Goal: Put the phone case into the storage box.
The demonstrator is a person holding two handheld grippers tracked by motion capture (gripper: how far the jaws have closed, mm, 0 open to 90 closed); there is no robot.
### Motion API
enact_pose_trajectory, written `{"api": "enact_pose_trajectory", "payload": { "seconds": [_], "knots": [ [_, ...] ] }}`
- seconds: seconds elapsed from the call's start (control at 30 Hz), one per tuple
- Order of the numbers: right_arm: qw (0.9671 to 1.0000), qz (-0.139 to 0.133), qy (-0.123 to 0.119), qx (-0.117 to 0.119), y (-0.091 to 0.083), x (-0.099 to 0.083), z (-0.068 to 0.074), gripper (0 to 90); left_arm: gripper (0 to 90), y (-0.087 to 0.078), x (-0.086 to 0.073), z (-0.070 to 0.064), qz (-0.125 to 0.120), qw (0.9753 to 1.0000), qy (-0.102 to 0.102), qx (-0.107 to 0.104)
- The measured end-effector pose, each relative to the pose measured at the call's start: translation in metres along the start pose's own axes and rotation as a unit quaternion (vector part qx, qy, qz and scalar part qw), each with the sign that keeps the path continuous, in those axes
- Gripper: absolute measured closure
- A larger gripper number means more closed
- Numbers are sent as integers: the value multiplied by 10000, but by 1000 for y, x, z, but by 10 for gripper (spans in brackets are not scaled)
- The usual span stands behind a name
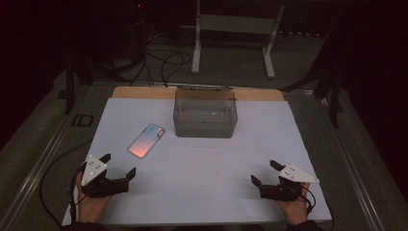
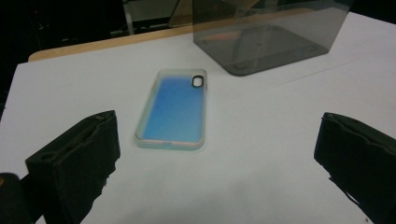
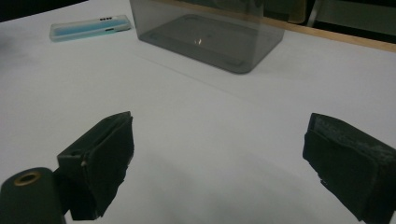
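Left gripper [image 1: 119, 164]: lower left of the high view, in your left hand; jaws wide apart, holding nothing.
Right gripper [image 1: 262, 172]: lower right, in your right hand; jaws wide apart, holding nothing.
Phone case [image 1: 146, 140]: flat on the table [image 1: 207, 192], left of centre, above your left gripper and apart from it; in the left gripper view it lies between the jaws, farther off.
Clear box [image 1: 205, 113]: upper centre, just right of the phone case, not touching it.
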State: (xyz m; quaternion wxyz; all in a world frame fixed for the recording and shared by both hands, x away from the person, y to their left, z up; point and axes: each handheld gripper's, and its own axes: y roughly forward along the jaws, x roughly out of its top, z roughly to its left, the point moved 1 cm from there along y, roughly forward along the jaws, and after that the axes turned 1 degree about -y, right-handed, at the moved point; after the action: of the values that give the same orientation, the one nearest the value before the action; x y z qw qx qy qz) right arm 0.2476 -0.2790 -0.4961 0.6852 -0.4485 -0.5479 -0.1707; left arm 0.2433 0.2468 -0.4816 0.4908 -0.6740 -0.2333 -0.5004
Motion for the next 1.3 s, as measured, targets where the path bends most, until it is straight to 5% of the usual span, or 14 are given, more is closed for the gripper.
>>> {"api": "enact_pose_trajectory", "payload": {
  "seconds": [0.73,1.3],
  "knots": [
    [10000,64,22,47,2,-2,0,91,16,25,40,16,177,9995,246,-37],
    [9999,97,56,85,3,-2,-1,93,30,49,48,32,484,9986,209,60]
  ]
}}
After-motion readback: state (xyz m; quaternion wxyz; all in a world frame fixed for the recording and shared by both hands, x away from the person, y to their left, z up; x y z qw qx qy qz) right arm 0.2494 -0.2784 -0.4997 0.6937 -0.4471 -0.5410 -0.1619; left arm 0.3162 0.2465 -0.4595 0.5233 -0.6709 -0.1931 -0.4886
